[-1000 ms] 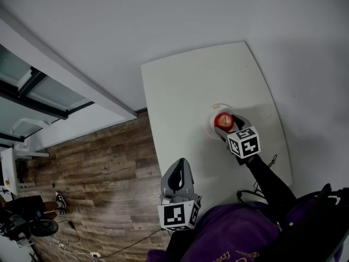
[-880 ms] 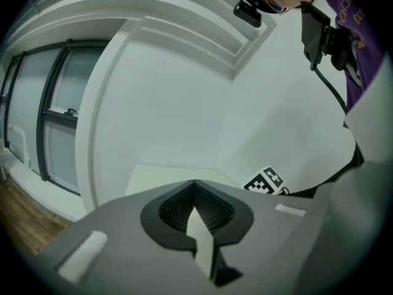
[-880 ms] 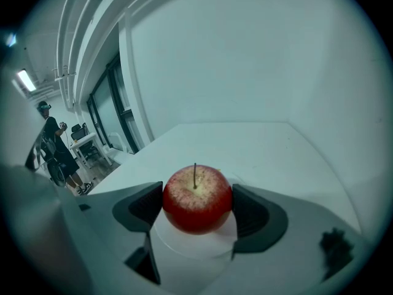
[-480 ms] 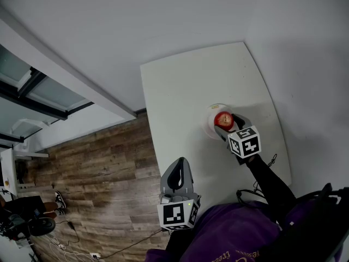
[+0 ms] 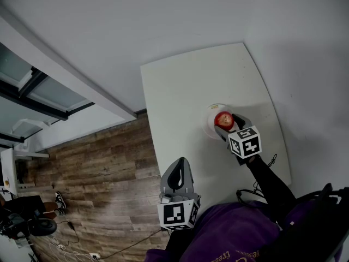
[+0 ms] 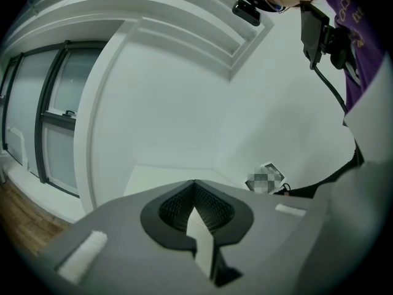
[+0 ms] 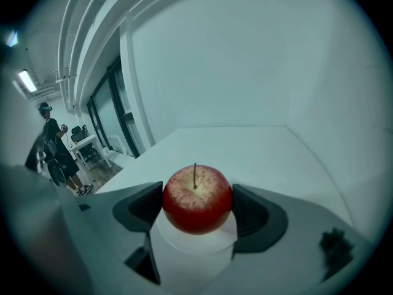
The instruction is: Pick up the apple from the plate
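A red apple [image 5: 223, 119] with its stem up stands on a small white plate [image 5: 210, 125] at the right side of the white table [image 5: 180, 91]. My right gripper [image 5: 226, 123] is shut on the apple. In the right gripper view both dark pads [image 7: 146, 204] press the sides of the apple [image 7: 196, 198], and the plate [image 7: 193, 243] shows right under it. I cannot tell whether the apple still touches the plate. My left gripper [image 5: 180, 164] hovers over the table's near left edge, shut and empty, with its jaws [image 6: 194, 186] meeting at the tips.
The table stands against a white wall, with wooden floor [image 5: 92, 173] to its left. A black cable [image 5: 256, 192] lies by the table's near right corner. A person [image 7: 58, 155] stands far off beside desks and chairs.
Almost nothing has moved. The right gripper and the apple have shifted very slightly away from me; the left gripper has stayed still.
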The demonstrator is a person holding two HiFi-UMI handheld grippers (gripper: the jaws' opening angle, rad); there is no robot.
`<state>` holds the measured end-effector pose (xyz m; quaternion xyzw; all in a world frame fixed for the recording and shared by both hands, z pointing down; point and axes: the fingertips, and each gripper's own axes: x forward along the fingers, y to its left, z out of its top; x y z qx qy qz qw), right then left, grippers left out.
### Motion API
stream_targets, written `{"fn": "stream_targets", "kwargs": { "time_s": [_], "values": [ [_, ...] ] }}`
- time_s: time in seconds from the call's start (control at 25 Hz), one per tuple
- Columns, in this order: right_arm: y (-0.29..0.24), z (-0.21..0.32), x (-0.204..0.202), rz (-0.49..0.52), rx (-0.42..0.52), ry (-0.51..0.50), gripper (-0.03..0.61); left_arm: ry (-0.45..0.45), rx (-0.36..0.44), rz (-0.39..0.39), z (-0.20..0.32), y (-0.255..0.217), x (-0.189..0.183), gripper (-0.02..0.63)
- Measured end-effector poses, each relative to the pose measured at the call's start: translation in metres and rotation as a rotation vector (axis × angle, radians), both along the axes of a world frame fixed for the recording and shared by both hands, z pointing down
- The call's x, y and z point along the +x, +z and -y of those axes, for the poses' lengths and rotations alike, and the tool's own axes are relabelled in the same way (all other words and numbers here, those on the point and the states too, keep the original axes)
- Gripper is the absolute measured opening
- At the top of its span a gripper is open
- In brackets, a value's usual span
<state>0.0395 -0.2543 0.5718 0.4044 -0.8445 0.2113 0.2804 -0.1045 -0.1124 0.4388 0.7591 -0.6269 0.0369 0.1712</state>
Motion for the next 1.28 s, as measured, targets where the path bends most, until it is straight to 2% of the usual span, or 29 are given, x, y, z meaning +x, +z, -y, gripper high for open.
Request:
{"fn": "stream_targets", "kwargs": {
  "time_s": [1.28],
  "values": [
    [-0.031,-0.025,0.011,0.033,0.056,0.012,0.356,0.015,0.046,-0.007,-0.018,-0.017,0.011,0.006]
  ]
}}
